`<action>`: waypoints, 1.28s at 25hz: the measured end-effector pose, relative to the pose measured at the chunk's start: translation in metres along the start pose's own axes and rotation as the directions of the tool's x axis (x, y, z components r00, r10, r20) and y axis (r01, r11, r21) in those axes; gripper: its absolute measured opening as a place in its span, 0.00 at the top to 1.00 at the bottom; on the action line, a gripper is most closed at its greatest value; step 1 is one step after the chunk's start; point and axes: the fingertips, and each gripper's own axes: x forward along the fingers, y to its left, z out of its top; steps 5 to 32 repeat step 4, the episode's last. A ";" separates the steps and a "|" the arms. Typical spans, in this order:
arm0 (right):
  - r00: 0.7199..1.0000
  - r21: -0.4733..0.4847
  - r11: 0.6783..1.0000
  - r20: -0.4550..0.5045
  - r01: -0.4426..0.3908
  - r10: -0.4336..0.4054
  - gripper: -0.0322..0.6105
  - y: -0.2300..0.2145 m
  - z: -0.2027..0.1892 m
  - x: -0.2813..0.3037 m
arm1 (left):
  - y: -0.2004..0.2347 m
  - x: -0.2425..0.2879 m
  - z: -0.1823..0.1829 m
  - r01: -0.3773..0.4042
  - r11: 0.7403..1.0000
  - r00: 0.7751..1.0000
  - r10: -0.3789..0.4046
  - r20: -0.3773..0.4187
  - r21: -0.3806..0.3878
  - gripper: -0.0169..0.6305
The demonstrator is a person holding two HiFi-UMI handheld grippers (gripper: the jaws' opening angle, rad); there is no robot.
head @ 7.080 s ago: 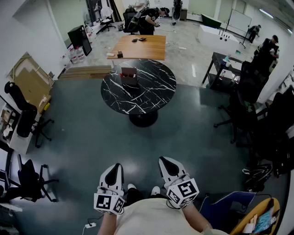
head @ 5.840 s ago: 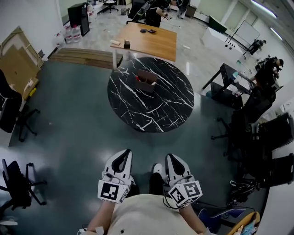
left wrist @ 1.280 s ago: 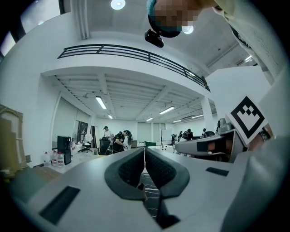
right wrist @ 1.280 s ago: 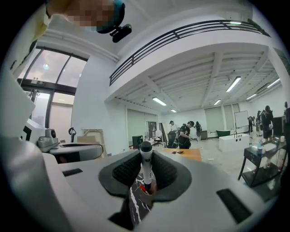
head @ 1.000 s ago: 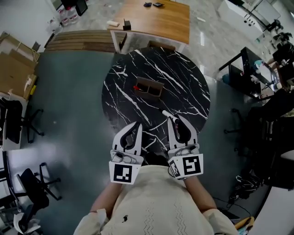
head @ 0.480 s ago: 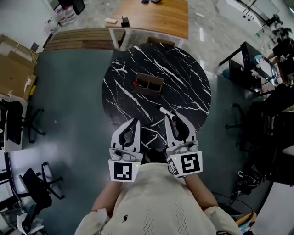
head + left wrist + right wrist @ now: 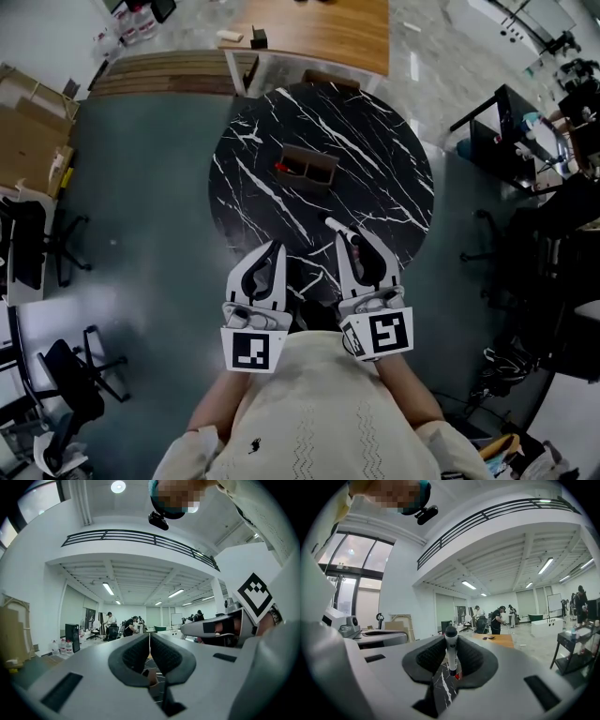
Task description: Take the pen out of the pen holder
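Note:
A brown two-compartment pen holder [image 7: 309,167] stands near the middle of the round black marble table [image 7: 375,187], with something red [image 7: 279,169] at its left end. My right gripper [image 7: 352,240] is over the table's near edge, shut on a white pen [image 7: 337,229] that sticks out past its tips toward the holder. In the right gripper view the pen [image 7: 451,654] stands upright between the pads of the right gripper [image 7: 451,641], with marble and a red spot [image 7: 458,675] below. My left gripper [image 7: 278,249] is beside it, shut and empty; in its own view the left gripper [image 7: 149,637] shows its jaws closed.
A wooden table [image 7: 309,23] stands just beyond the round one. Office chairs [image 7: 28,248] and cardboard [image 7: 28,131] are at the left. A black desk [image 7: 525,122] and dark chairs are at the right. People stand far off in the hall [image 7: 497,618].
Since the oldest frames I have come from across the floor up to the table's edge. Over the last second both grippers barely moved, and the right one kept hold of the pen.

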 end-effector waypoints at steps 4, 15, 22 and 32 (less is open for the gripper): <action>1.000 0.002 1.000 -0.004 0.002 -0.002 0.81 -0.001 -0.001 0.003 | 0.001 0.003 -0.003 0.007 1.000 1.000 -0.007 -0.014 -0.001 0.95; 1.000 0.002 1.000 -0.004 0.002 -0.002 0.81 -0.001 -0.001 0.003 | 0.001 0.003 -0.003 0.007 1.000 1.000 -0.007 -0.014 -0.001 0.95; 1.000 0.002 1.000 -0.004 0.002 -0.002 0.81 -0.001 -0.001 0.003 | 0.001 0.003 -0.003 0.007 1.000 1.000 -0.007 -0.014 -0.001 0.95; 1.000 0.002 1.000 -0.004 0.002 -0.002 0.81 -0.001 -0.001 0.003 | 0.001 0.003 -0.003 0.007 1.000 1.000 -0.007 -0.014 -0.001 0.95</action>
